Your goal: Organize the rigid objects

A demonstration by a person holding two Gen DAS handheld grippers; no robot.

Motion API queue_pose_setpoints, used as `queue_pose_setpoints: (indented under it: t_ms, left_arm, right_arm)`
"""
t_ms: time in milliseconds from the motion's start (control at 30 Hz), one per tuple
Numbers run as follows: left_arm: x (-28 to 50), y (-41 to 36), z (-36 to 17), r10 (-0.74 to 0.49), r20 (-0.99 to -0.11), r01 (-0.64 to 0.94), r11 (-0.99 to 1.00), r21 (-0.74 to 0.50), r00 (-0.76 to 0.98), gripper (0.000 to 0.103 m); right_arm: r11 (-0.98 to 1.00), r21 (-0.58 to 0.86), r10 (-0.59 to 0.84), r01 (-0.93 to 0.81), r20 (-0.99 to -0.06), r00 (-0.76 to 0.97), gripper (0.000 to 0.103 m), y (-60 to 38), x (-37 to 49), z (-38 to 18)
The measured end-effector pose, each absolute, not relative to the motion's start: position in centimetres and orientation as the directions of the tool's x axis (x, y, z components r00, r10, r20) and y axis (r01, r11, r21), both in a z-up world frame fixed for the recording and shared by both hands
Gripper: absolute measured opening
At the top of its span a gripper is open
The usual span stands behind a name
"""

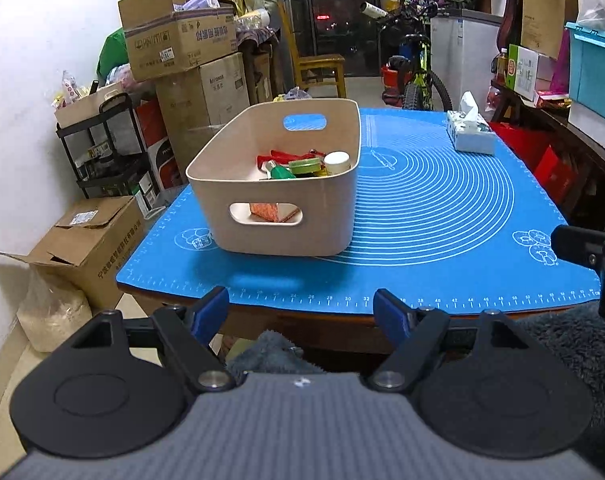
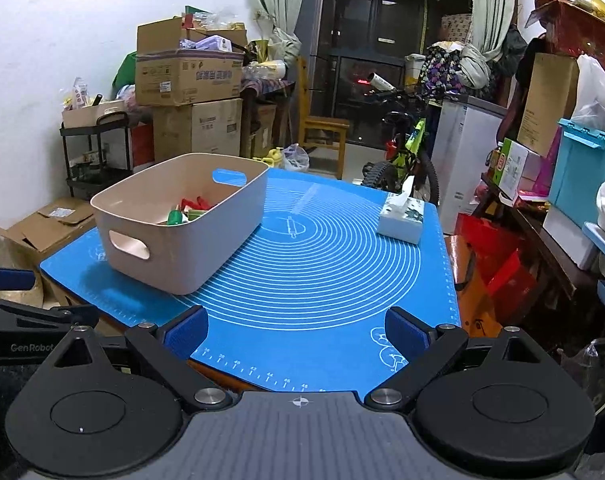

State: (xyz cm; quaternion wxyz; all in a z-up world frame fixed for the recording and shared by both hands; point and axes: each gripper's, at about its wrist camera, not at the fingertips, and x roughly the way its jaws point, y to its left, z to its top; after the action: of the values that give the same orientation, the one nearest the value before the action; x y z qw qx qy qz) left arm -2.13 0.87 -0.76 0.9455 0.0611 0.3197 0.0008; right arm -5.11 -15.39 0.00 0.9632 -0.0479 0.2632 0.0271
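At the near edge of the table point(image 1: 262, 320), the left tool point(image 1: 300, 314) hangs with its blue-padded fingers point(image 1: 212, 312) spread wide apart and nothing between them, held back off the blue baking mat point(image 1: 442, 216). Just to its right, the right tool point(image 2: 298, 334) is likewise spread apart and empty, its fingertips point(image 2: 186, 330) over the mat's ruled front border. Part of the right tool's black frame shows at the right edge of the left wrist view.

Farther out, on the left half of the mat, stands a beige bin point(image 1: 278, 216) with cut-out handles in its end walls. Inside it lie the rigid objects: red pieces point(image 1: 286, 157), a green piece point(image 1: 280, 172), a green round lid point(image 1: 305, 167), a white-capped jar point(image 1: 337, 162) against the right wall, and an orange block point(image 1: 264, 212) seen through the near handle slot.

Well apart from the bin, near the mat's far right corner, sits a tissue box point(image 1: 470, 136).
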Motion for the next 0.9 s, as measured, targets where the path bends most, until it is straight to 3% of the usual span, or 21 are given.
queue_pose_setpoints:
  t_ms: [900]
  left_arm:
    - [-2.58, 0.99, -0.31, 0.043, -0.587, 0.026, 0.994, 0.108, 0.809, 0.08]
  right_arm:
    - [0.994, -0.074, 0.034, -0.084, -0.513, 0.858, 0.096, -15.18, -4.94, -0.05]
